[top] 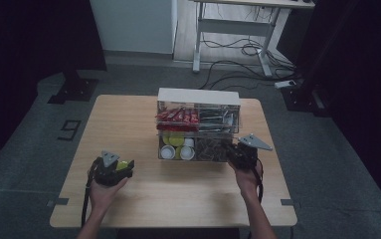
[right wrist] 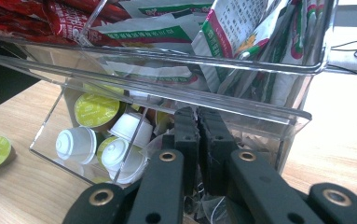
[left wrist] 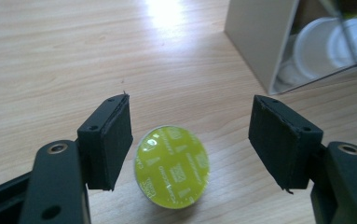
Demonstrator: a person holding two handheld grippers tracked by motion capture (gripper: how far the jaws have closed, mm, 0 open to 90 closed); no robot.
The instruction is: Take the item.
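Closest in, the left gripper (left wrist: 190, 140) has its jaws spread wide, released, a round lime-green foil-topped capsule (left wrist: 171, 166) lying flat on the pale wood-grain table (left wrist: 50, 56) between the pads, with bare tabletop all round. Further on, the right gripper (right wrist: 197, 140) is clenched tight against the clear acrylic organizer (right wrist: 278, 119), gripping nothing I can make out.

Capsule (left wrist: 172, 166) lettering blurred; right tool (right wrist: 198, 154) tips hidden among sachets.
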